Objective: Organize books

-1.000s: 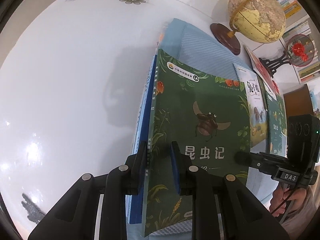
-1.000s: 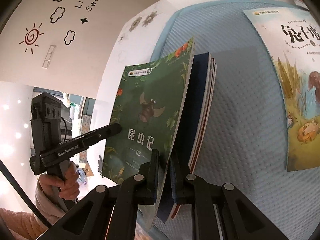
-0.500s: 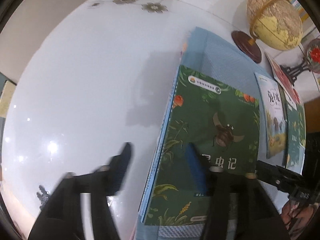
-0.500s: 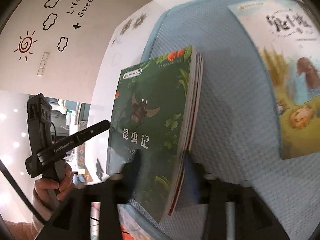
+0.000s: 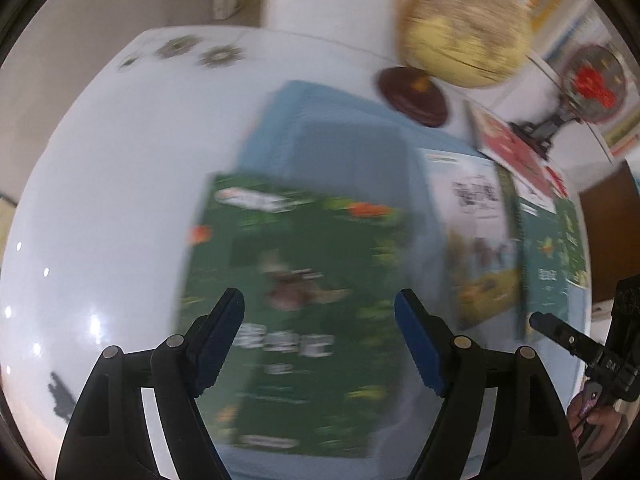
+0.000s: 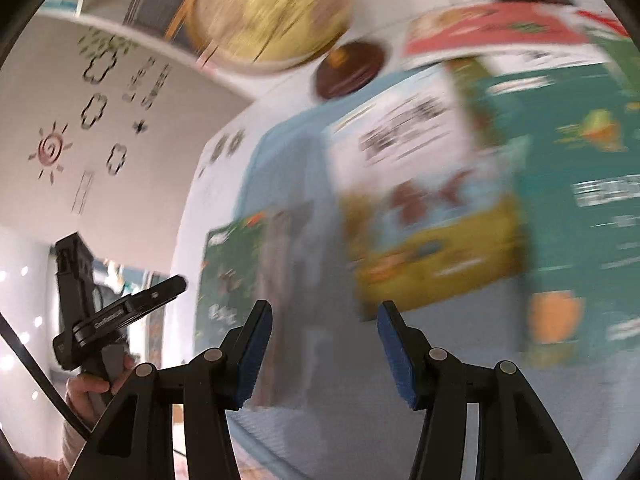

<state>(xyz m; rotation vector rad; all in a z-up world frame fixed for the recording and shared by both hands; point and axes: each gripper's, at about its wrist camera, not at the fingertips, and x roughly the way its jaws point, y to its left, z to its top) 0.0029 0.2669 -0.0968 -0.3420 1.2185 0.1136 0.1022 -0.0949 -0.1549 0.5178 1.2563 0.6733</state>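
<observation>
A green insect book point(image 5: 304, 272) lies flat on top of a stack at the left of the blue mat point(image 5: 332, 120), blurred by motion. My left gripper point(image 5: 318, 300) hovers above it, its jaws opening and nothing pressed between them. In the right wrist view the same green book point(image 6: 236, 280) lies left of my right gripper point(image 6: 325, 312), which stands open over bare mat point(image 6: 288, 160) with nothing held. A white and yellow picture book point(image 6: 424, 208) and a teal book point(image 6: 580, 200) lie flat further right.
A globe point(image 5: 464, 28) on a dark round base stands behind the mat. A red book point(image 5: 512, 148) and a small ornament stand point(image 5: 592, 80) sit at the back right. The white table point(image 5: 120, 200) spreads left of the mat. A hand point(image 6: 92, 388) holds the left gripper's handle.
Both grippers let go of the green book and opened. The book dropped from standing on edge to lying flat on the stack. Both grippers pulled back and up, and the right one swung right.
</observation>
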